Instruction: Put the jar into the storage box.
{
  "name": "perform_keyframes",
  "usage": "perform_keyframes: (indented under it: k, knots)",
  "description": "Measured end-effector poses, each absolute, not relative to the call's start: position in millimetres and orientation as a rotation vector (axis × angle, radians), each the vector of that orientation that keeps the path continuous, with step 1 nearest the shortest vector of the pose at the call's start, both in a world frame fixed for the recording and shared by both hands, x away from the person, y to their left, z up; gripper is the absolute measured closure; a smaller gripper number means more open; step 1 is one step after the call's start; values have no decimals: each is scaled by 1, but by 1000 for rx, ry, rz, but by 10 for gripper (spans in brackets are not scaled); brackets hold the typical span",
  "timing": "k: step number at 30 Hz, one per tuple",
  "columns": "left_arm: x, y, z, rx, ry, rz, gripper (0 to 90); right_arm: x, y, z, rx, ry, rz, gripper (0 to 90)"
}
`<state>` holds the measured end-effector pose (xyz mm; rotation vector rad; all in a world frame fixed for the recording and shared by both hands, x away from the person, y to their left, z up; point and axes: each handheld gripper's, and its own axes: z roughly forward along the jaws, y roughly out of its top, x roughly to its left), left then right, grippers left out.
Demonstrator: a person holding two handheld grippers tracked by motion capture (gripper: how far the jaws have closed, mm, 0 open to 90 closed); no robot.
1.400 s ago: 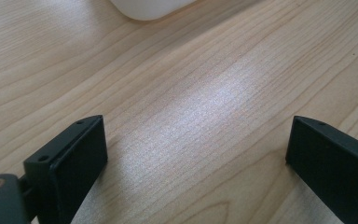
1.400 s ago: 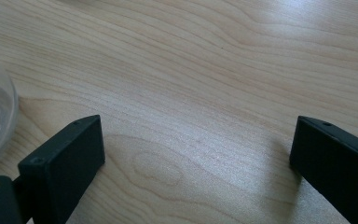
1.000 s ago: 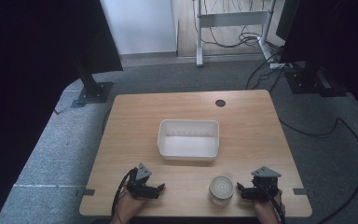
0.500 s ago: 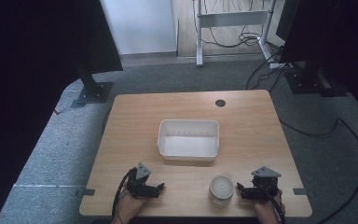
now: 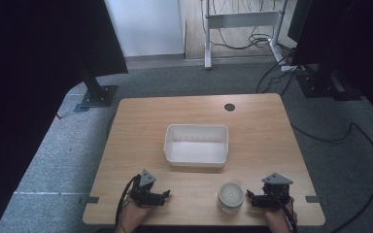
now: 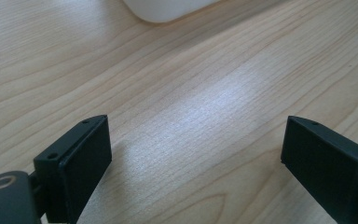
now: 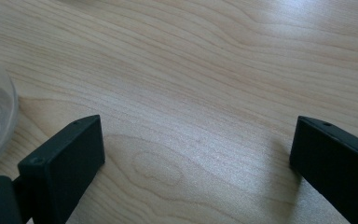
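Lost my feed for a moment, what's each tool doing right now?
Left tool: open, holding nothing, bare table between its jaws.
Right tool: open, holding nothing, beside the jar.

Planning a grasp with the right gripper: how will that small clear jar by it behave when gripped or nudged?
The clear jar looks like smooth glass or hard plastic, so probably stiff and slippery between jaws. It stands upright on a round base, so a low push should slide it; on its side it would likely roll.

A pale wooden table carries a white rectangular tub ahead of both grippers, and a small clear round jar just beside the right gripper, well apart from the left gripper.
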<state>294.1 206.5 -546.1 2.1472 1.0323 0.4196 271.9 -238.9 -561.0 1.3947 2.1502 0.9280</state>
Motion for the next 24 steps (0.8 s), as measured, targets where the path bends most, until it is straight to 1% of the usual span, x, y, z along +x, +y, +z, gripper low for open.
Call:
perform_keyframes:
  k: [8,20,24]
  knots:
    - [289,204,-541,2138,1002,404,91,272,-239,-561,1395,2150,928,25]
    - [280,204,-534,2114,974,417,87,272,-239,-561,1395,2150,928,25]
    - [276,200,-533,2110,954,400,81,272,-239,-561,1395,2150,928,24]
